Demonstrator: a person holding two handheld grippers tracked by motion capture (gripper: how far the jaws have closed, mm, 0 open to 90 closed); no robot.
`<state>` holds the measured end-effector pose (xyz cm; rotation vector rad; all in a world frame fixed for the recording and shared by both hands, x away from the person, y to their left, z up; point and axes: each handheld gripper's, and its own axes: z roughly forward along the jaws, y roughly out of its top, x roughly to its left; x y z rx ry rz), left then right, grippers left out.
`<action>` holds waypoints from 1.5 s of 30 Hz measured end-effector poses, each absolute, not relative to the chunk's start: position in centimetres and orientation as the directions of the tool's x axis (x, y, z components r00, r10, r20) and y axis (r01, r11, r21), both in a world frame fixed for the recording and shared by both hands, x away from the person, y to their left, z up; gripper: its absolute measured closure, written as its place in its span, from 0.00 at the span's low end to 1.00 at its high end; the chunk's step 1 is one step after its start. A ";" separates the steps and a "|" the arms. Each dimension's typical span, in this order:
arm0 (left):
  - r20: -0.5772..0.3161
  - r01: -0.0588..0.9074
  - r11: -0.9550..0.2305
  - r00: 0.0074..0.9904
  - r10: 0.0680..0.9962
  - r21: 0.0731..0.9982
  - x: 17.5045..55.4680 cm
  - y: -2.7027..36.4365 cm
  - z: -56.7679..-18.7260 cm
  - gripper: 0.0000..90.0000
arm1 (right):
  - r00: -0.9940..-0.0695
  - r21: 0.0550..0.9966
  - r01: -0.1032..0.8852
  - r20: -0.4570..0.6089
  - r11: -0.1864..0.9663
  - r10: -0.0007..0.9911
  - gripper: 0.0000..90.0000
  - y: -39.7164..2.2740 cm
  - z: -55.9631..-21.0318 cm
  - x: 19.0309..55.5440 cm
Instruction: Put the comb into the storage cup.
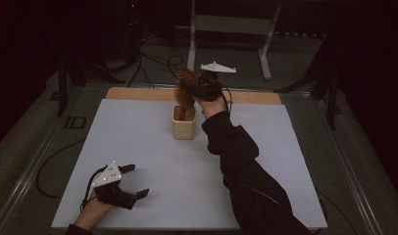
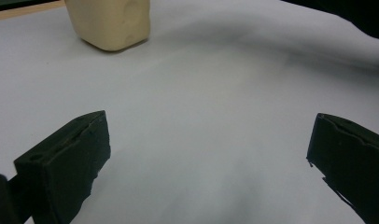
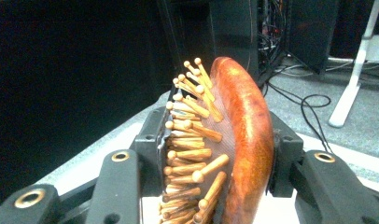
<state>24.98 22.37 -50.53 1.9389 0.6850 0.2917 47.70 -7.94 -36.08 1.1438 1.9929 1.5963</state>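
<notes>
I've got the right gripper (image 1: 199,90) clamped across the brush (image 1: 185,88) head, handle down in the cup (image 1: 184,128): light, stiff wood, pins snag, slick back; left gripper (image 1: 133,181) idle, fingers spread above the table (image 1: 153,161).

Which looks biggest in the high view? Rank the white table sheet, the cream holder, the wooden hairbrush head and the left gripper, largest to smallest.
1. White table sheet, by far the largest.
2. Left gripper, though it sits nearer the camera, which enlarges it.
3. Cream holder and wooden hairbrush head look about alike; not ranked apart.
</notes>
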 end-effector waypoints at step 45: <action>-0.106 0.338 -0.317 0.814 0.571 0.886 25.1 22.4 -50.7 0.00 | -0.606 0.907 0.420 0.272 0.010 0.748 0.26 -11.3 -39.0 48.3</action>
